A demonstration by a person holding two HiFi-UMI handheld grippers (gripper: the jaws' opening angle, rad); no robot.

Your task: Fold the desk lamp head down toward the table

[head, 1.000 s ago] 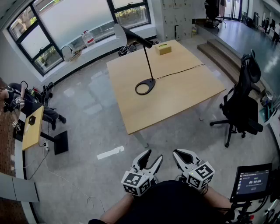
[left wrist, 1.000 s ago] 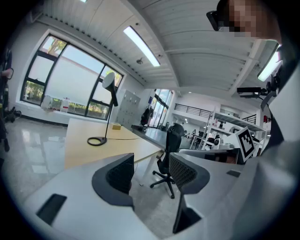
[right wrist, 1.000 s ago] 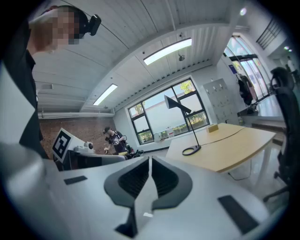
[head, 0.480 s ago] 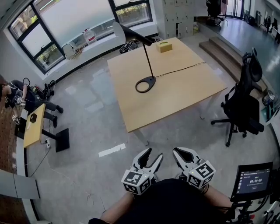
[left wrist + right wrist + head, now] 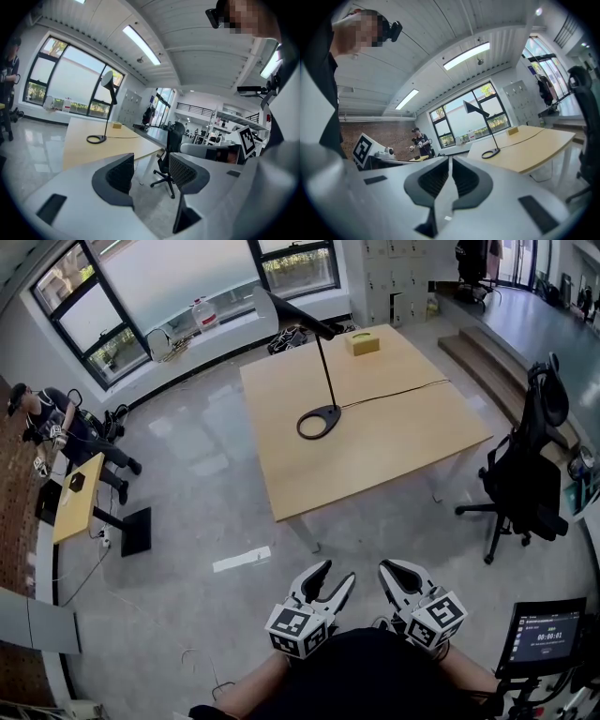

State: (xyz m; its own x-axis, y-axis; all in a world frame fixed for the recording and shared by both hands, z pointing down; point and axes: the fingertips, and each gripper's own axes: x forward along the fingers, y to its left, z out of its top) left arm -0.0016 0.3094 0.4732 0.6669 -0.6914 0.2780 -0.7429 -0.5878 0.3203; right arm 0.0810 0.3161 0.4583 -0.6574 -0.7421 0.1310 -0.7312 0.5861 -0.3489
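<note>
A black desk lamp stands on the wooden table (image 5: 394, 442), with its ring base (image 5: 319, 421) flat, a thin upright stem and its cone head (image 5: 272, 304) raised and pointing left. The left gripper view shows the lamp (image 5: 108, 84) far off, and so does the right gripper view, with its base (image 5: 491, 153) on the table. My left gripper (image 5: 333, 575) (image 5: 150, 171) is open and empty. My right gripper (image 5: 392, 570) (image 5: 450, 161) is shut on nothing. Both are held close to the body, over the floor and well short of the table.
A black office chair (image 5: 525, 474) stands right of the table. A yellow box (image 5: 362, 343) lies at the table's far corner, and a black cord runs from the lamp base to the right edge. At the left are a small side desk (image 5: 77, 502) and a person (image 5: 47, 418). A screen (image 5: 548, 648) is at lower right.
The table and lamp have slid slightly right and down in the head view. Both grippers sit a little lower in the picture, the right one shifted slightly. Jaws are unchanged.
</note>
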